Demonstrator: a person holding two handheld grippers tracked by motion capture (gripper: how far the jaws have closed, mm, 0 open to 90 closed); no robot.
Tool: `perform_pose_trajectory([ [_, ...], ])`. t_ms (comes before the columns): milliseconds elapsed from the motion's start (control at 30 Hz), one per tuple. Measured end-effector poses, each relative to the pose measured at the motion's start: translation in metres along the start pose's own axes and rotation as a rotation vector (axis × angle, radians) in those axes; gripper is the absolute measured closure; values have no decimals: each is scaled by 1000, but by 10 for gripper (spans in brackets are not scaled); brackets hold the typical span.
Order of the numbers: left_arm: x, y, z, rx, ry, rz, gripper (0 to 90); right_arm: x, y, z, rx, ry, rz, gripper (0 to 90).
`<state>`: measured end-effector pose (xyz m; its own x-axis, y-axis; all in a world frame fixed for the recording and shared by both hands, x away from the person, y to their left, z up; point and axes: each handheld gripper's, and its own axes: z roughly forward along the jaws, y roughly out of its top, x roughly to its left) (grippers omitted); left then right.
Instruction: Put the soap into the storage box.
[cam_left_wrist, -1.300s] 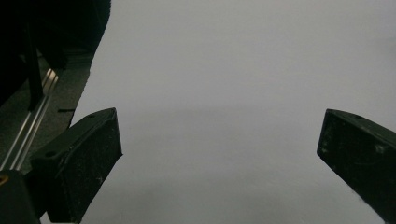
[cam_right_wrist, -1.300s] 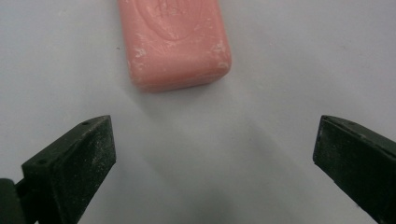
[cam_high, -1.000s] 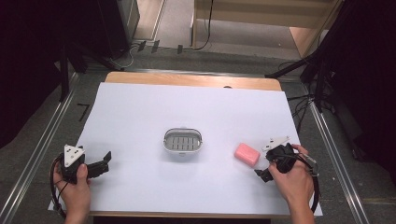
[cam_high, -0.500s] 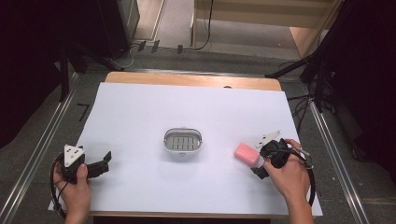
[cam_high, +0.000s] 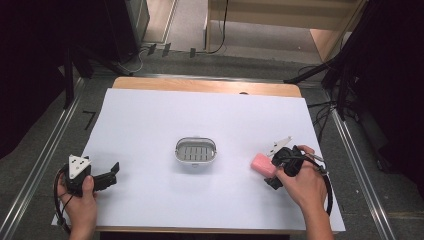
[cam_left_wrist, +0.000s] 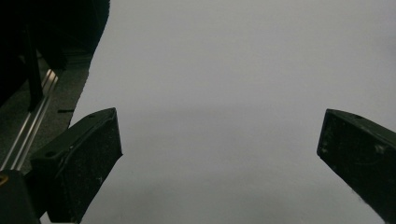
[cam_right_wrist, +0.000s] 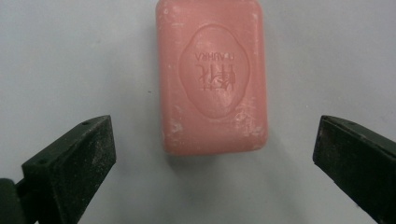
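Note:
A pink bar of soap (cam_high: 263, 164) lies flat on the white sheet (cam_high: 150, 130), right of a small metal soap dish (cam_high: 195, 151) with a slotted rack. In the right gripper view the soap (cam_right_wrist: 212, 77) sits just beyond and between the two black jaws, stamped face up, untouched. My right gripper (cam_high: 272, 175) is open, right against the soap's near side; its jaws (cam_right_wrist: 215, 154) stand wide apart. My left gripper (cam_high: 114, 172) rests at the sheet's front left, open, with bare white sheet between its jaws (cam_left_wrist: 219, 140).
The white sheet covers a wooden table (cam_high: 200, 86). Metal rails (cam_high: 45, 160) run along both sides, with dark floor and cables (cam_high: 150, 50) beyond. The sheet's left edge (cam_left_wrist: 88, 79) lies close to my left gripper.
My right gripper has moved left and forward up to the soap, so the soap now lies between its open jaws. The left gripper has stayed put.

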<state>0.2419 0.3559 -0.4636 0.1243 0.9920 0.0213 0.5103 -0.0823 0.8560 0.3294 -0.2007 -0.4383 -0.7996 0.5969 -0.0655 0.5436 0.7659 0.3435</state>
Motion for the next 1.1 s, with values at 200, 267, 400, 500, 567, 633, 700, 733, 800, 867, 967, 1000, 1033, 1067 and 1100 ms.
perform_pose_trajectory([
  [200,0,0,0,2,3,4,1,0,10,0,12,13,-22,9],
  [267,0,0,0,2,3,6,1,0,14,2,23,18,-27,22],
  [400,0,0,0,2,3,4,1,-1,20,4,43,27,-15,56],
  [500,0,0,0,2,3,7,1,-2,24,4,55,30,-2,107],
  [567,-1,0,0,1,3,8,1,-2,26,5,61,37,3,133],
  [633,0,0,0,1,4,7,1,-3,27,6,61,38,5,134],
  [700,0,0,0,2,4,7,1,-2,29,7,68,45,10,137],
  [733,0,0,0,1,4,7,1,-3,30,8,75,46,10,137],
  [800,0,0,0,2,4,8,1,-3,30,8,80,48,11,139],
  [867,0,0,0,2,4,8,1,-4,32,9,91,47,20,148],
  [967,-1,0,0,2,3,9,1,-6,32,12,102,55,30,163],
  [1000,-1,0,0,2,3,9,1,-6,32,13,102,60,31,167],
  [1033,-1,0,0,2,3,9,1,-6,32,13,102,60,31,167],
  [1067,-1,0,0,1,3,9,1,-5,33,14,112,64,33,183],
  [1100,-1,0,0,1,3,9,1,-5,34,15,115,69,34,195],
])
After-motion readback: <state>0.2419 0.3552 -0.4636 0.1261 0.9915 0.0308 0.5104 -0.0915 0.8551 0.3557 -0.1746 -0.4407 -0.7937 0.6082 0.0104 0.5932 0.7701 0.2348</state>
